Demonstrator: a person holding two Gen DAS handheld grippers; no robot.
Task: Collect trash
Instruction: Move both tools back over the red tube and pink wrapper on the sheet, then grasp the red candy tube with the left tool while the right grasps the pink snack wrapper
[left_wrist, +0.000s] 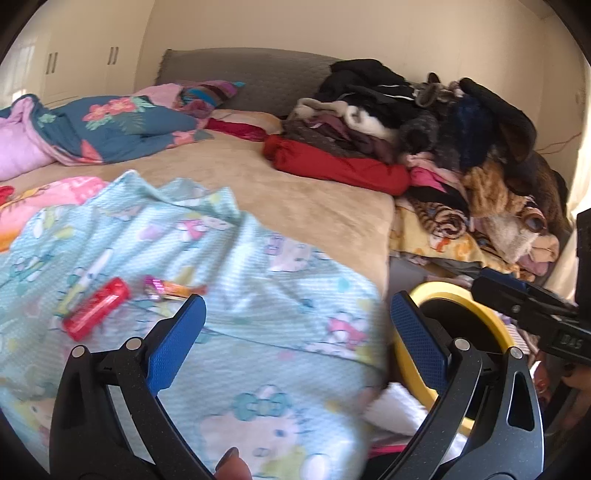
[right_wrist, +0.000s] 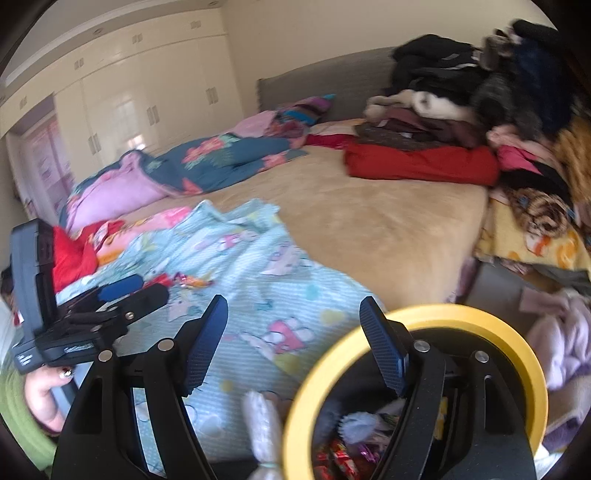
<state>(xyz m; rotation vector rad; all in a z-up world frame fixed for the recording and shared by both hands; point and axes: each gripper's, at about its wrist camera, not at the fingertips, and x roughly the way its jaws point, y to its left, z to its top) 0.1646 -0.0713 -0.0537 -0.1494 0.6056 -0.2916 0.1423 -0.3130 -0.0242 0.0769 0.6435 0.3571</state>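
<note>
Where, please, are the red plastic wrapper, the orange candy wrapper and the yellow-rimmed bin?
red plastic wrapper (left_wrist: 96, 309), left wrist view, its middle
orange candy wrapper (left_wrist: 177, 288), left wrist view, its orange body
yellow-rimmed bin (right_wrist: 498, 325), right wrist view, far rim

The only legible marking is raised lettering reading roughly "DAS" on the black plastic right gripper (left_wrist: 491, 286) body.

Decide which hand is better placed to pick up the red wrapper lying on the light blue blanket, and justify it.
Left. The left gripper is open, with the red wrapper just ahead. The right gripper sits over the yellow-rimmed bin, farther away.
</note>
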